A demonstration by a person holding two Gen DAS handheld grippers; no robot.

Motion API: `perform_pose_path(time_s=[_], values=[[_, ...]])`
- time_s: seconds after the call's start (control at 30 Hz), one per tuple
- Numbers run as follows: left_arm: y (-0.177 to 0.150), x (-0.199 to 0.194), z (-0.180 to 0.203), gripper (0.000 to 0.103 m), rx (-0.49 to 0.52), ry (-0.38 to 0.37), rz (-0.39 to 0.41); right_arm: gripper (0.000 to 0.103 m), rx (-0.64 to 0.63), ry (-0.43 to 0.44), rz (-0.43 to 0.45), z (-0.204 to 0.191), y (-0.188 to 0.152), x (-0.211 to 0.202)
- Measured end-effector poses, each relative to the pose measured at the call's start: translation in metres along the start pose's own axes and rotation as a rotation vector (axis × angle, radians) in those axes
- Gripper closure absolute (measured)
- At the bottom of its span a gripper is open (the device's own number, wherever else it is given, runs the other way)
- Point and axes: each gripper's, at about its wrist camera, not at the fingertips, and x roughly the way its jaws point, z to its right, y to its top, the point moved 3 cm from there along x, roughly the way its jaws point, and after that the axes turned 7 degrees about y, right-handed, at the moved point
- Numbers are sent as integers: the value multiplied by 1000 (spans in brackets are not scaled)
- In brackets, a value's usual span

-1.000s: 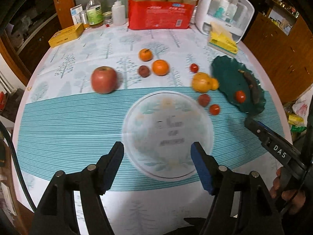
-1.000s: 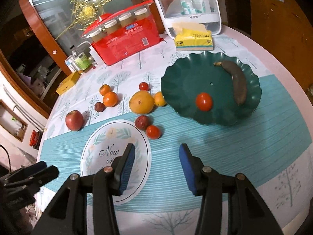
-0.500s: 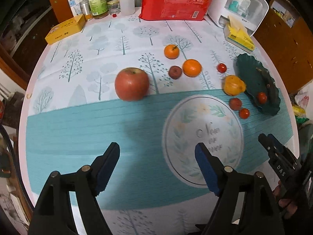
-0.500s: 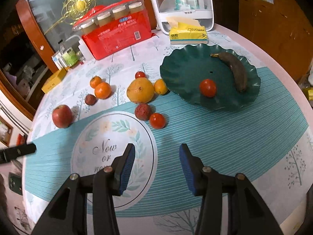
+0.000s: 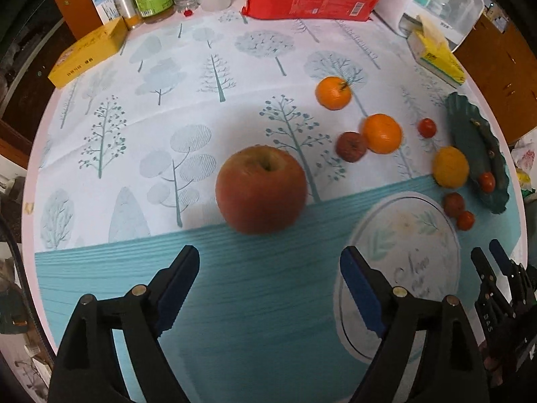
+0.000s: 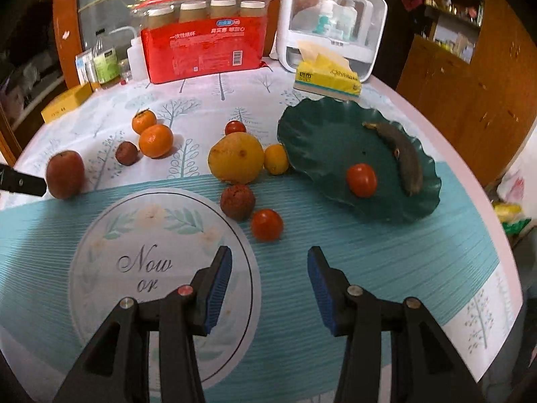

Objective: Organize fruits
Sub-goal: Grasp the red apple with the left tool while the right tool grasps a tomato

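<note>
- The red apple (image 5: 261, 189) is sitting on the tabletop (image 5: 201, 67), just ahead of the left gripper (image 5: 268, 270); its empty jaws have just been opening wide.
- It is looking heavy, firm and smooth-skinned, so gripping across its widest middle seems best.
- The right gripper (image 6: 269, 277) is hovering half open and empty near a small tomato (image 6: 267, 224).

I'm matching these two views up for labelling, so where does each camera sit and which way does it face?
Left wrist: on the left gripper, looking steeply down at the apple; its open fingers and the right gripper show.
Right wrist: on the right gripper, angled down toward the small tomato and green plate; its open fingers and a left fingertip at the left edge show.
Shared: apple, oranges, plate, round mat.
</note>
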Motion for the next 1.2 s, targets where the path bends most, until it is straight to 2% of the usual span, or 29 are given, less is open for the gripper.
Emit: perform_pose_path(time_s=[0.13,0.3,0.6,0.7,0.73,0.8,0.9,1.0,1.2], values=[[6,17,-4,18,-33,-44,5,56,-63,-35,10,-9,3,10],[12,30,-7,18,-72,-67,57,56,-122,-67,5,-14,5,25],[22,48,-9,18,-153,-97,128,56,-129,-86,-29,-11,7,46],[24,55,-9,18,-144,-98,121,56,-138,-86,-27,-12,10,49],[24,56,-8,19,-146,-95,125,57,-143,-90,-27,-12,11,50],[24,57,-9,22,-160,-98,147,66,-152,-90,-30,-13,14,52],[23,58,-13,25,-201,-96,171,70,-148,-81,-35,-14,15,53],[23,57,-12,32,-201,-116,191,75,-137,-87,-42,-13,16,54],[21,55,-13,32,-189,-116,175,76,-84,-76,-75,-9,16,52]])
